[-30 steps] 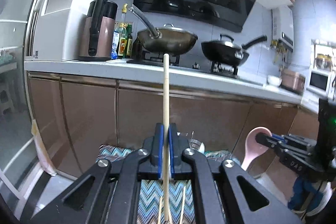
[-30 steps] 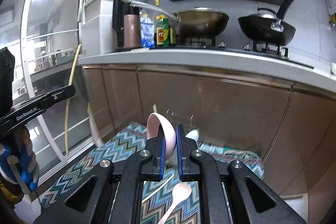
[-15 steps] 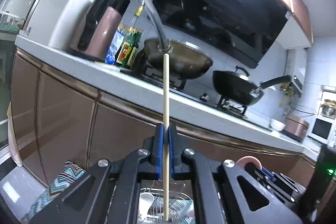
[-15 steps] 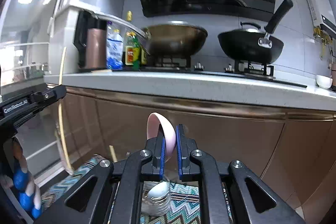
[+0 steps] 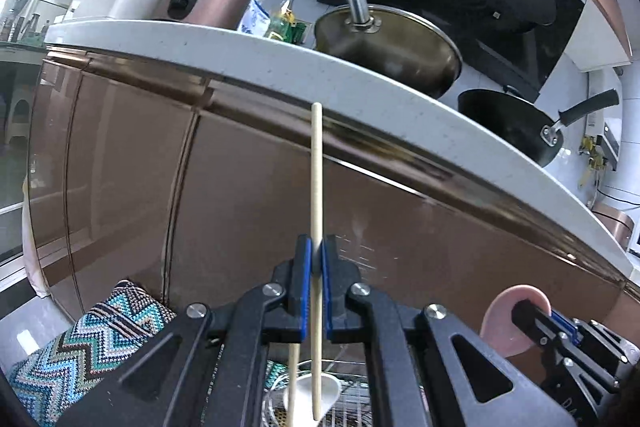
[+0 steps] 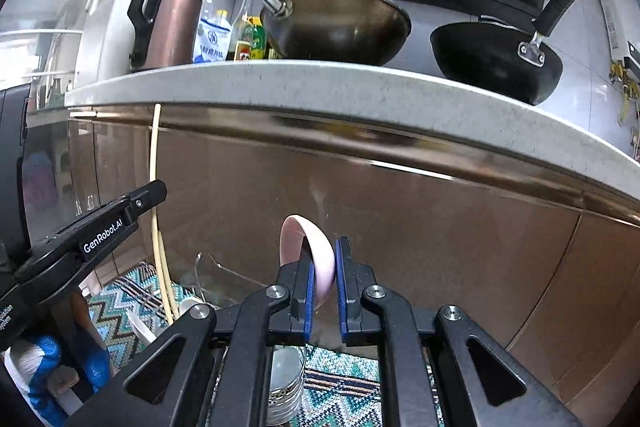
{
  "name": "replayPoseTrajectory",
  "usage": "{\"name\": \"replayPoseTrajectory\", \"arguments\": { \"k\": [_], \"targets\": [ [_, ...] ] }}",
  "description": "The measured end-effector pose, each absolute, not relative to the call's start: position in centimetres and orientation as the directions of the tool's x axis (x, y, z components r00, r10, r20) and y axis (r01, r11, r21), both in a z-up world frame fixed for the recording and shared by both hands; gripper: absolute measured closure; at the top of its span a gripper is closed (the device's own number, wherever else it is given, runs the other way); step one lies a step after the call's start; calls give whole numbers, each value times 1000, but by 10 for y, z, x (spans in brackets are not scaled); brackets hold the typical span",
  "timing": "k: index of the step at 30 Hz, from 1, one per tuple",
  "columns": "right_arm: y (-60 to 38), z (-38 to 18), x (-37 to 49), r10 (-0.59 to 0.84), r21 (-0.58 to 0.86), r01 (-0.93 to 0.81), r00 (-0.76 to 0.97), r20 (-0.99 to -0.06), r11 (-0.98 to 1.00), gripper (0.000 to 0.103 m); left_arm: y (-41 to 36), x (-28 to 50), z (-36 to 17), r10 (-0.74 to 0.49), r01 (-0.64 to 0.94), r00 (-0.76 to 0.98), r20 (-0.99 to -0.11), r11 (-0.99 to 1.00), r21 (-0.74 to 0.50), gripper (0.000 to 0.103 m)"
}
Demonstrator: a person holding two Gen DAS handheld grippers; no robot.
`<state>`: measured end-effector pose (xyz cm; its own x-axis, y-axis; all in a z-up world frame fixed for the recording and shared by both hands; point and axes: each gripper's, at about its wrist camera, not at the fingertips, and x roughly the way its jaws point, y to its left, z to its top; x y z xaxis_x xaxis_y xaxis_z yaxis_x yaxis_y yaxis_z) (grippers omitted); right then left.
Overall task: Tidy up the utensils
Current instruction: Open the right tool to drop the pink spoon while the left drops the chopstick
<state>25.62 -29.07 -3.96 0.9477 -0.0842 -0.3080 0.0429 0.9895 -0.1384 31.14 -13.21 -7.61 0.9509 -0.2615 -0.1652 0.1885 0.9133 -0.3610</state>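
My left gripper [image 5: 316,259] is shut on a pale wooden chopstick [image 5: 317,187] held upright, its lower end hanging over a wire utensil holder [image 5: 348,407] that holds a second chopstick [image 5: 294,383] and a white spoon [image 5: 320,387]. My right gripper [image 6: 322,275] is shut on a pink spoon [image 6: 316,251], bowl upward. The pink spoon [image 5: 508,323] and right gripper [image 5: 532,319] show at the lower right of the left wrist view. The left gripper [image 6: 152,193] and chopstick [image 6: 154,187] show at the left of the right wrist view, above a metal perforated holder [image 6: 286,387].
A zigzag-patterned cloth [image 5: 80,343] covers the surface below. Brown cabinet fronts [image 6: 400,227] stand close ahead under a white countertop edge [image 6: 320,87]. On the counter are a bronze wok [image 6: 340,27], a black pan [image 6: 492,59], a thermos jug [image 6: 172,19] and bottles [image 6: 248,39].
Both grippers have moved forward and lower toward the cabinets, carrying the chopstick and pink spoon. The holder below has come closer under the chopstick's lower end.
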Motion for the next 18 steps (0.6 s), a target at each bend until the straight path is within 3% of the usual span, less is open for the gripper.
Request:
{"name": "replayPoseTrajectory", "arguments": {
  "k": [9, 13, 18],
  "targets": [
    [-286, -59, 256, -77, -140, 29, 935, -347, 990, 93, -140, 303, -96, -254, 191, 952, -173, 930, -313, 95],
    [-284, -65, 256, -67, -130, 18, 922, -381, 991, 92, -136, 292, -95, -257, 197, 950, -176, 934, -300, 77],
    [-283, -66, 250, -63, -124, 14, 912, -405, 992, 79, -118, 271, -82, -247, 185, 953, -177, 934, -306, 70]
  ]
}}
